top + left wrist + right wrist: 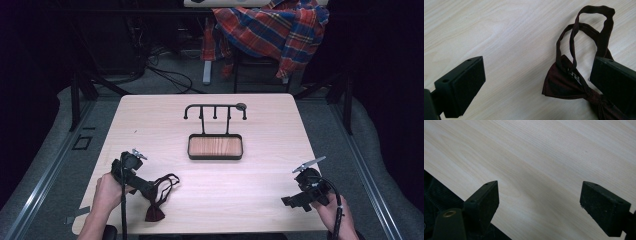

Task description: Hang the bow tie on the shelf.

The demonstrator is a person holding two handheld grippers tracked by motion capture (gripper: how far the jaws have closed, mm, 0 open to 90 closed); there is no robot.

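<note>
You are hovering the open left tongs [534, 82] over the bow tie [566, 83] lying near the stand [215, 112], nothing gripped yet, right tongs [539, 197] waiting open.

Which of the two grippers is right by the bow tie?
The left gripper: the dark red bow tie lies by its open jaws; the right gripper faces bare table.

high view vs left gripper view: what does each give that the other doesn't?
High view alone: the hook stand with its wooden tray, the plaid shirt behind the table, and the right tongs, open, at the near right.

Left gripper view alone: close detail of the strap loops, and the left tongs' jaws wide apart, the bow tie beside one jaw.

Both: the dark red bow tie on the pale wooden table.
</note>
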